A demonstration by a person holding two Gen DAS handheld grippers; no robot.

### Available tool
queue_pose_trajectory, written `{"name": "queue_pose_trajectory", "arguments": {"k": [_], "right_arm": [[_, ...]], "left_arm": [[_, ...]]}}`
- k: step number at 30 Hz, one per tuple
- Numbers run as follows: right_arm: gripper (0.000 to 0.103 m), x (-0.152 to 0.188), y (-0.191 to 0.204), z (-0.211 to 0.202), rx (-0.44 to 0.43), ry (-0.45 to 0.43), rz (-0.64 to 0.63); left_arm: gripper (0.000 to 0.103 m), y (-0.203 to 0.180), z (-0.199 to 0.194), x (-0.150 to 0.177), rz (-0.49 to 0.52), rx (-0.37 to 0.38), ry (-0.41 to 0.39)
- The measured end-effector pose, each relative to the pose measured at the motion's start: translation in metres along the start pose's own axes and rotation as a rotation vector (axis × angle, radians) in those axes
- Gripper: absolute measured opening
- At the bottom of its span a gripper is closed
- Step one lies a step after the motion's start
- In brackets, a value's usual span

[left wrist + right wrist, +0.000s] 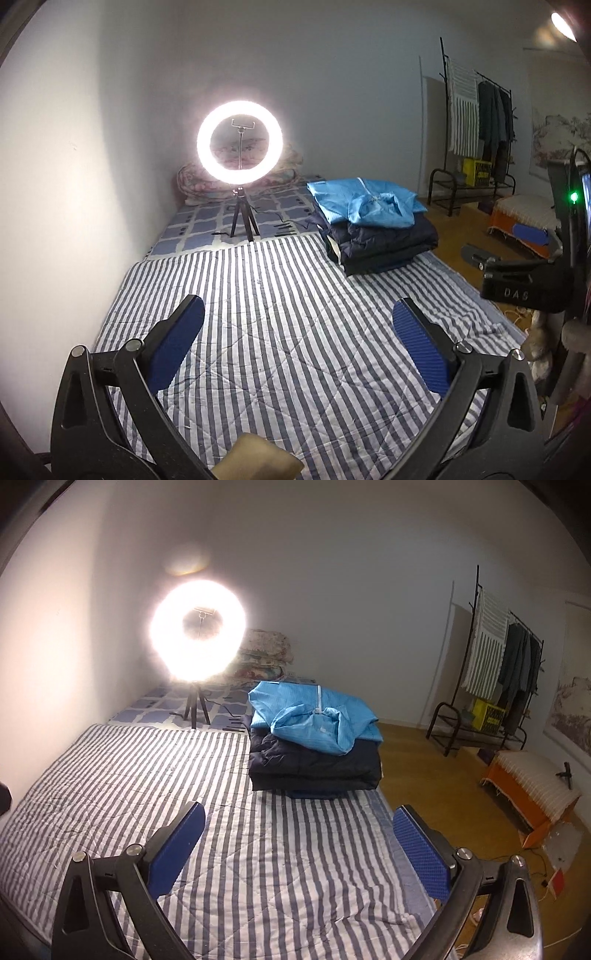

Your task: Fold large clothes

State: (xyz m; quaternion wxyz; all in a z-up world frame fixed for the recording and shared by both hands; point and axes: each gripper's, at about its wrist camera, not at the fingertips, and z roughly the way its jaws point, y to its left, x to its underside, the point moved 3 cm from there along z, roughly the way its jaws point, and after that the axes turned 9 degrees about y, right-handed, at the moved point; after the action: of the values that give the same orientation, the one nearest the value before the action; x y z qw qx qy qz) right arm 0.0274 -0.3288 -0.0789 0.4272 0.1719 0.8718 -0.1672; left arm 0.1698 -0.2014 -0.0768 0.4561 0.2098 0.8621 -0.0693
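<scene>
A folded light-blue garment [364,201] lies on top of a stack of folded dark navy clothes [384,242] at the far right of the striped quilt [280,295]. The blue garment [314,716] and the navy stack [314,768] also show in the right wrist view, on the quilt [147,768]. My left gripper [299,321] is open and empty above the quilt, well short of the stack. My right gripper [299,827] is open and empty, just in front of the stack. The right gripper's body [524,284] shows at the right edge of the left wrist view.
A lit ring light on a small tripod [240,144] stands on the bed beyond the quilt, in front of folded floral bedding [199,184]. A wall runs along the left. A clothes rack [495,672] and an orange box [532,797] stand on the wooden floor at right.
</scene>
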Motion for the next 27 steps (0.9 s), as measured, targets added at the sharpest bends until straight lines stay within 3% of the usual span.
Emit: {"name": "queue_pose_trajectory", "arguments": {"k": [27], "right_arm": [[0.103,0.0037,-0.0031,0.0046,-0.006,0.016,0.028]], "left_arm": [[0.103,0.0028,0.0108,0.0066,-0.014,0.005,0.043]]}}
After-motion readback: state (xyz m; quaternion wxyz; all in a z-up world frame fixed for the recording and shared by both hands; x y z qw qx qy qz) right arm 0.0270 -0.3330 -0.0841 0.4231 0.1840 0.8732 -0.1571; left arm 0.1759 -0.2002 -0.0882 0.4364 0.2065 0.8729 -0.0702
